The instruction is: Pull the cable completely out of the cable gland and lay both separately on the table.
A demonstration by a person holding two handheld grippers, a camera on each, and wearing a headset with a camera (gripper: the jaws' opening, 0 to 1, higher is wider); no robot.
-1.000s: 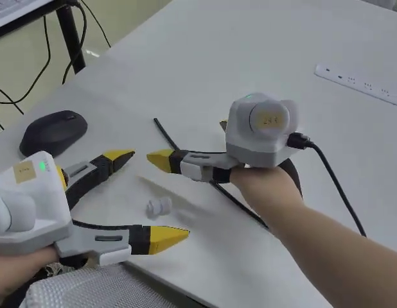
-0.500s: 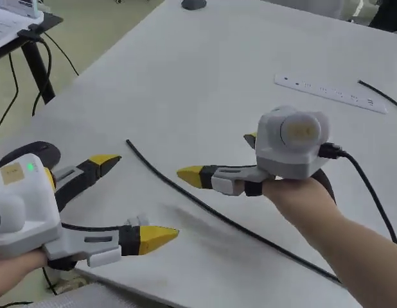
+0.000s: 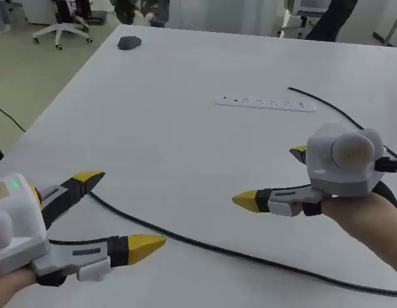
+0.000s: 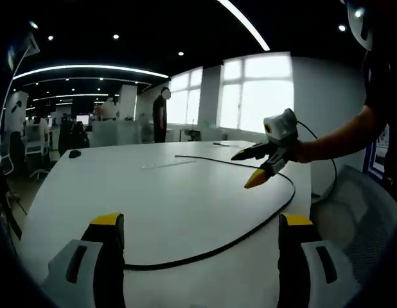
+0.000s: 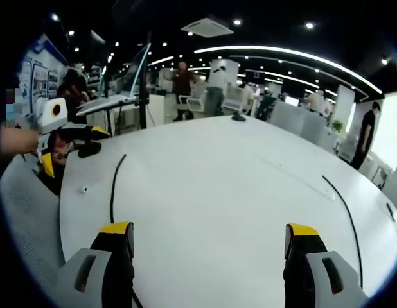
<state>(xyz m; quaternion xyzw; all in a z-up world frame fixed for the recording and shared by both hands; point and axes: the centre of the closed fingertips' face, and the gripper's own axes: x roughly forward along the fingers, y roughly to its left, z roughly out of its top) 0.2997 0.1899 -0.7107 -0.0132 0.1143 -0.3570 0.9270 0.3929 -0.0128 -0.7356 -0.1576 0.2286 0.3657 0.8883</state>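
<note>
Cable (image 3: pixel 211 247) end lies on table (image 3: pixel 185 128) between left gripper's (image 3: pixel 129 208) spread fingers (image 3: pixel 141 246).

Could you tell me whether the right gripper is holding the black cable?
No, the right gripper is open and empty, and the black cable lies on the table.

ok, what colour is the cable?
The cable is black, clearest in the head view.

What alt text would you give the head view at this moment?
Two open grippers hover over a white table, left gripper at lower left, right gripper at right. A black cable lies across the table by them, a power strip farther back.
</note>
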